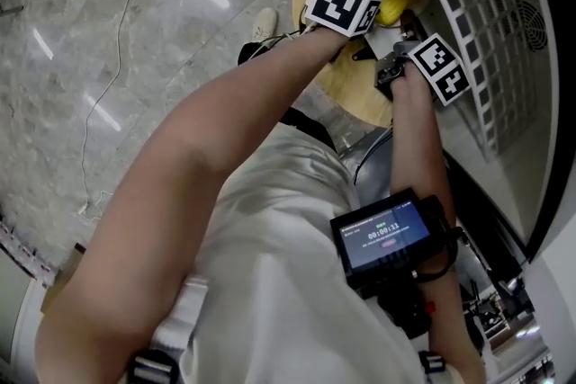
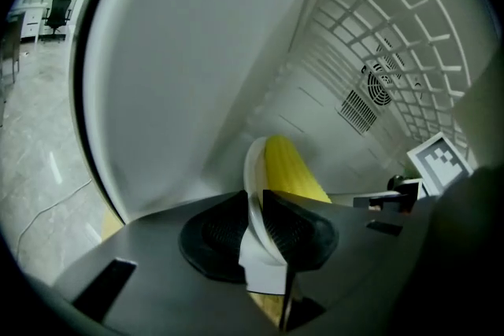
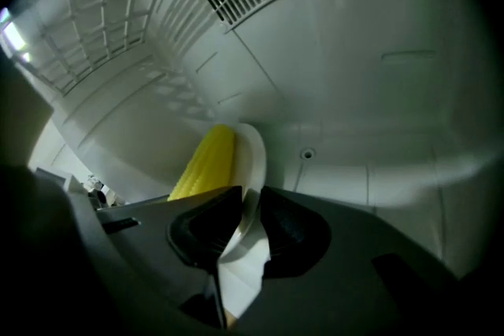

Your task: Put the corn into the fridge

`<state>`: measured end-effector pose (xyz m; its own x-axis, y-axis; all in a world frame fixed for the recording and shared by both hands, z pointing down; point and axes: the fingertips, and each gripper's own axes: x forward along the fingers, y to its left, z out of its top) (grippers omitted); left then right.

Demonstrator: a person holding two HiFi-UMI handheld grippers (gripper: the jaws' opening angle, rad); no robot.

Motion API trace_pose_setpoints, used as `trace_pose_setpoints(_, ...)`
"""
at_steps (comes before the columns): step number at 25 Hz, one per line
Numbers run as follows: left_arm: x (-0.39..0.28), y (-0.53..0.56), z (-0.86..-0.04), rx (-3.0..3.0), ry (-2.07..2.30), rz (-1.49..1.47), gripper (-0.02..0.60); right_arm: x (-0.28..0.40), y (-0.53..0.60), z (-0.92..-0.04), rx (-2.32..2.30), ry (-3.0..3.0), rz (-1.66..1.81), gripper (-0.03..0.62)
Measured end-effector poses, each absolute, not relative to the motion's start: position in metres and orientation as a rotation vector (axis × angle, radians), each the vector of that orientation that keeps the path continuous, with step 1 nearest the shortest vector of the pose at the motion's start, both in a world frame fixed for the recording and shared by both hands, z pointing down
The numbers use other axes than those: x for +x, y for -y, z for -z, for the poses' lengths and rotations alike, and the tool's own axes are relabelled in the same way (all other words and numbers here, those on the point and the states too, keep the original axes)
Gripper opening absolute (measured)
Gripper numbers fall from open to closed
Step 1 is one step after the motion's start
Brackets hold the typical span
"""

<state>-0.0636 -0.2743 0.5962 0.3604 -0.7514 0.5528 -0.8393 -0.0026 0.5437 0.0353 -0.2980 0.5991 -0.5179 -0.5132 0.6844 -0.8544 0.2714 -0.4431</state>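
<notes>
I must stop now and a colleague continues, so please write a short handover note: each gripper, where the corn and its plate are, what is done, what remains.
Left gripper: shut on the rim of the round white plate.
Right gripper: shut on the opposite rim of that plate.
The yellow corn cob lies on the plate, inside the white fridge compartment, under the white wire shelf. Whether the plate rests on anything cannot be seen.
Done: corn brought inside.
Left: set the plate down, open both grippers, withdraw.

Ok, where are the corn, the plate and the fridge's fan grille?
corn (image 2: 291,169), left gripper view, middle of the cob.
plate (image 3: 253,157), right gripper view, rim above the jaws.
fan grille (image 2: 379,84), left gripper view, its round centre.
</notes>
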Motion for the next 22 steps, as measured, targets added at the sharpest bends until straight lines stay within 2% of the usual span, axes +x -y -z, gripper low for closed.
trace_pose_setpoints(7,-0.061,0.284,-0.598,1.769,1.424,-0.174,0.064,0.039,0.301,-0.605,1.259,2.092,-1.208,0.061)
trace_pose_setpoints(22,-0.056,0.285,-0.606,1.768,1.407,-0.281,0.064,0.04,0.306,-0.604,1.243,2.06,-1.104,0.061)
